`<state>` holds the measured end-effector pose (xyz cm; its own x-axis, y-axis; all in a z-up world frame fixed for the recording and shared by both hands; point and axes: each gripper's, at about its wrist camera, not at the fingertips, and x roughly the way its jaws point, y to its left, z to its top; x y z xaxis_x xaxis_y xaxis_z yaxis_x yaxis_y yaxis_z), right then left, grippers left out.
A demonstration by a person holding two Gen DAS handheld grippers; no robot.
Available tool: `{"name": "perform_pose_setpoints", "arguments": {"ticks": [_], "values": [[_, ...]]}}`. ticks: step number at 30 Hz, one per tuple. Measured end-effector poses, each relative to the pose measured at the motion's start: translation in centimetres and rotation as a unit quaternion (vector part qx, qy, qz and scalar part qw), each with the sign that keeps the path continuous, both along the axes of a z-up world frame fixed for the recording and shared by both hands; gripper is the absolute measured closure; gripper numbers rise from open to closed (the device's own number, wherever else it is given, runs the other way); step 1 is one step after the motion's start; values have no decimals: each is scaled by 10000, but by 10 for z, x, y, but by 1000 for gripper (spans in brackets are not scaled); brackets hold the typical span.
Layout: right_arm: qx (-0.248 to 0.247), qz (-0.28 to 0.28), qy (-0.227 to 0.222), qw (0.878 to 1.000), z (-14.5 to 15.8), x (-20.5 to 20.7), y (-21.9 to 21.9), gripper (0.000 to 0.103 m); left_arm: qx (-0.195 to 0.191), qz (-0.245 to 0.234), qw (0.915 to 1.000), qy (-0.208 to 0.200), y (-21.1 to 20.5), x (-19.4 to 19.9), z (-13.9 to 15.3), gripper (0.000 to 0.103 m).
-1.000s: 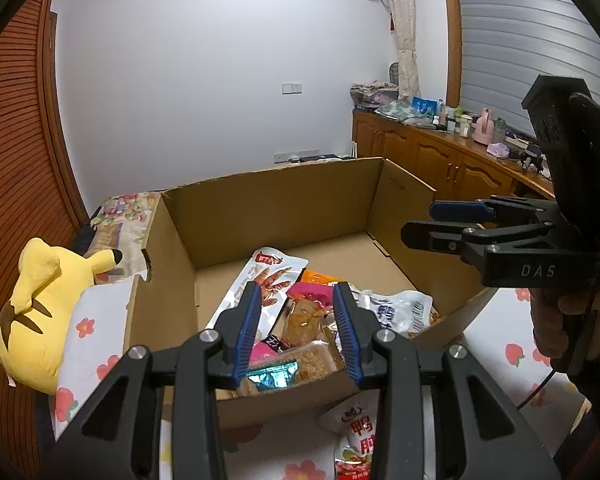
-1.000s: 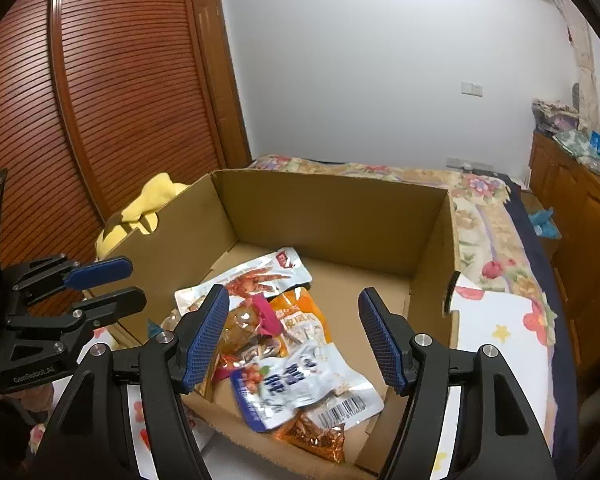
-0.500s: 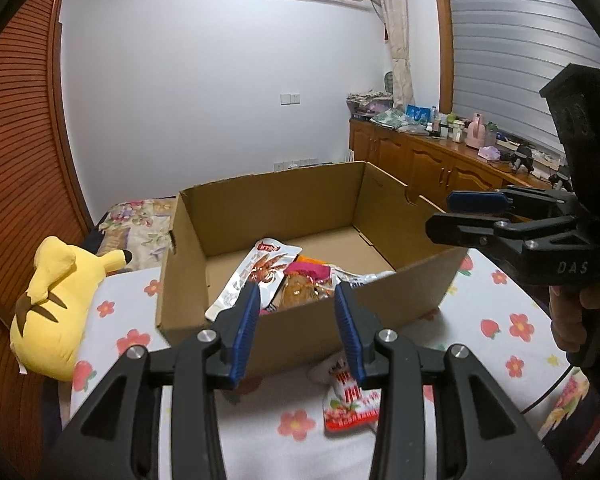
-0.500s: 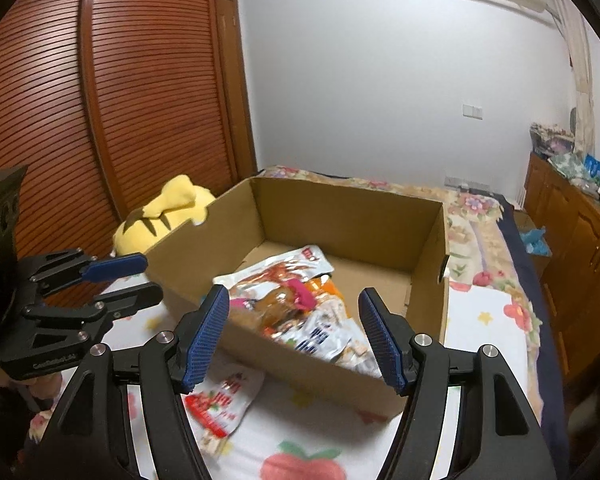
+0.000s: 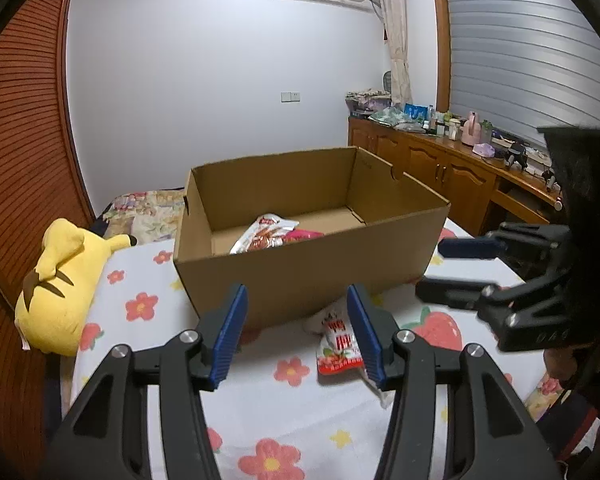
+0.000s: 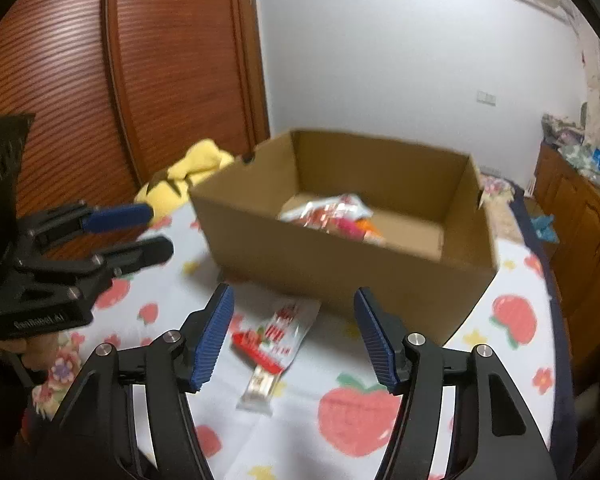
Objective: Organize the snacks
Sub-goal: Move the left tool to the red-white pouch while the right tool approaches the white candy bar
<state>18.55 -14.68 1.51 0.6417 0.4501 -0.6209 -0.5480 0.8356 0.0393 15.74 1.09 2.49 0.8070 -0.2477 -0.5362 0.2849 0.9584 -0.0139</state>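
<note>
I see the bed (image 5: 260, 412) under a white sheet printed with flowers and strawberries. On it stands the open cardboard box (image 5: 308, 276), with several snack packets (image 5: 266, 235) lying inside on its floor. A yellow plush toy (image 5: 62, 284) lies on the bed well left of the box. My left gripper (image 5: 296, 332) and right gripper (image 6: 294, 336) both hang above the sheet, each spread wide and holding nothing. One red-and-white snack packet (image 6: 274, 344) lies on the sheet just in front of the box.
</note>
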Motion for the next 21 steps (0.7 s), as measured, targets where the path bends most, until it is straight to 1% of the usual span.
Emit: {"name": "perform_pose_setpoints", "arguments": {"ticks": [7,12,18,20,21], "values": [[-188,159,468,9986,-42,-6,16,51,-64,64,9998,203,9,-7,-20,50],[-375,192,789,9960,-72,-5,28,53,-101,112,9993,336,14,-11,-33,50],[-412,151,1066,9933,-91,0,34,55,-170,130,9987,469,16,-12,-44,50],[-461,120,1109,9927,-95,3,34,57,-200,132,9984,503,15,-12,-46,50],[-477,105,1128,9924,-97,4,34,60,-224,133,9983,513,14,-11,-47,50]]}}
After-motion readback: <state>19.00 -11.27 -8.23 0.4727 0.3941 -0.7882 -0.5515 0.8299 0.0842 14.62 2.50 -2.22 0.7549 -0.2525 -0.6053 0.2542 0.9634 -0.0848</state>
